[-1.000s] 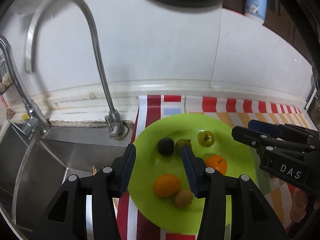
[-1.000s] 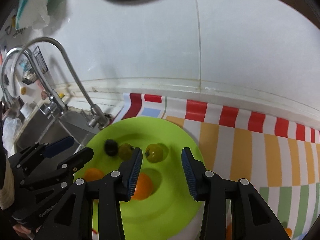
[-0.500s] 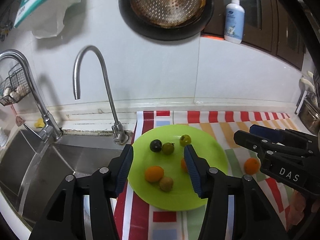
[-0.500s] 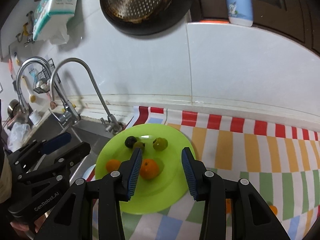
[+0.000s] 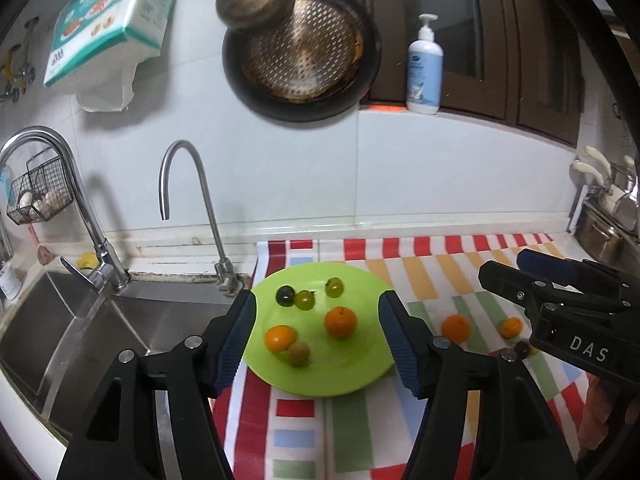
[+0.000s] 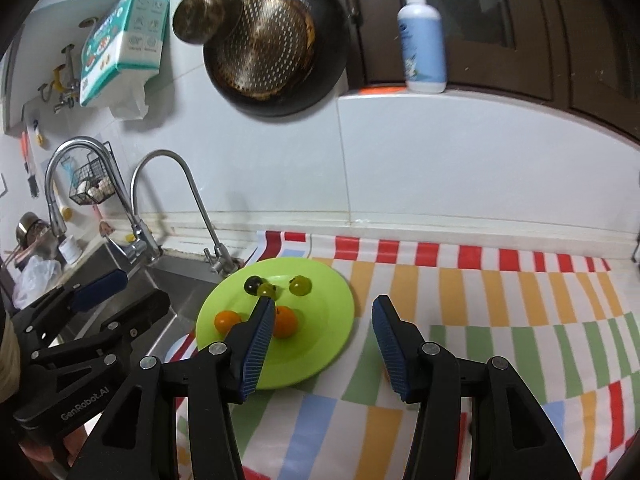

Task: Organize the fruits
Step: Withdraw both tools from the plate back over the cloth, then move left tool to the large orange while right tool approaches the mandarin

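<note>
A lime green plate [image 5: 360, 376] [image 6: 328, 344] lies on a striped cloth by the sink. On it are two oranges [image 5: 340, 322] [image 5: 280, 338], a brownish fruit [image 5: 299, 353], a dark fruit [image 5: 285, 295] and two green fruits [image 5: 305, 300] [image 5: 334, 287]. Off the plate to the right lie two oranges [image 5: 455, 327] [image 5: 512, 327] and a small dark fruit [image 5: 522, 347]. My left gripper [image 5: 316, 340] is open and empty, above the plate. My right gripper [image 6: 322, 340] is open and empty, over the plate's right rim; it shows at the right in the left wrist view [image 5: 532, 280].
A steel sink [image 5: 80, 340] with two taps [image 5: 192, 208] [image 5: 72, 200] lies left of the plate. The white tiled wall [image 5: 300, 168] behind carries a hanging pan [image 5: 300, 56], with a soap bottle [image 5: 425, 68] on a ledge. Metal pots [image 5: 608, 220] stand at the far right.
Both grippers have pulled back and up from the plate, so the view has widened. The loose fruits on the cloth have come into view. Both stay open.
</note>
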Demonstrator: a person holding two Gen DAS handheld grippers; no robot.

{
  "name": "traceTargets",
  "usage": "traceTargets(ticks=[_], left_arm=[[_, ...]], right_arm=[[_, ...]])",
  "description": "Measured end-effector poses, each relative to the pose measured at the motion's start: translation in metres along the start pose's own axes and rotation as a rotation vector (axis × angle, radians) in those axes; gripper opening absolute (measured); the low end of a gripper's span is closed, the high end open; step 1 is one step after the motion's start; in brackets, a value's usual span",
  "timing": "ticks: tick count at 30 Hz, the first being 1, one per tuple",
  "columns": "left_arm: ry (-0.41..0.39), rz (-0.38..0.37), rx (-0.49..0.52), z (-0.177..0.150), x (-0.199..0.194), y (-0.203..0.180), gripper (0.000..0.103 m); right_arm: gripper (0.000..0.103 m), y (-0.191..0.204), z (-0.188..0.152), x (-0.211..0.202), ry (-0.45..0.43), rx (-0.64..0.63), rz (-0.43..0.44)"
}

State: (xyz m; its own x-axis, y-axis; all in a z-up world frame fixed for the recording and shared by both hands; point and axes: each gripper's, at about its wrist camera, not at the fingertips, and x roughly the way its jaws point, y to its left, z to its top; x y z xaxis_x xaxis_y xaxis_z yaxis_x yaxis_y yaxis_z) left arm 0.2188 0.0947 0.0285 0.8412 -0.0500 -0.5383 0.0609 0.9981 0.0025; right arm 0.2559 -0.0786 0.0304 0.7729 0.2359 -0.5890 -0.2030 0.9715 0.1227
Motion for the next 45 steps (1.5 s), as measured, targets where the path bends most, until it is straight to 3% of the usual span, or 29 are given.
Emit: traceTargets(ticks=[2,12,29,45], left_arm=[[-0.008,-0.009,-0.001,-0.002,-0.007,-0.007,0.068],[-0.029,-0.05,0.035,-0.01,-0.027,-0.043,0.078],[-0.02,-0.184,0.132,-0.025,-0.017,-0.114,0.078],[0.047,-0.179,0.201,-0.043,0.016,-0.143,0.078]], right_arm=[[0.06,-0.006,-0.004,-0.013,-0.02,0.005,-0.013],[0.06,-0.034,-0.027,-0.053,-0.066,0.022,-0.098],[0.06,-0.097,-0.068,-0.084,-0.027,0.052,-0.237],[0.06,-0.135,-0.084,-0.072,0.044,0.056,-0.283]])
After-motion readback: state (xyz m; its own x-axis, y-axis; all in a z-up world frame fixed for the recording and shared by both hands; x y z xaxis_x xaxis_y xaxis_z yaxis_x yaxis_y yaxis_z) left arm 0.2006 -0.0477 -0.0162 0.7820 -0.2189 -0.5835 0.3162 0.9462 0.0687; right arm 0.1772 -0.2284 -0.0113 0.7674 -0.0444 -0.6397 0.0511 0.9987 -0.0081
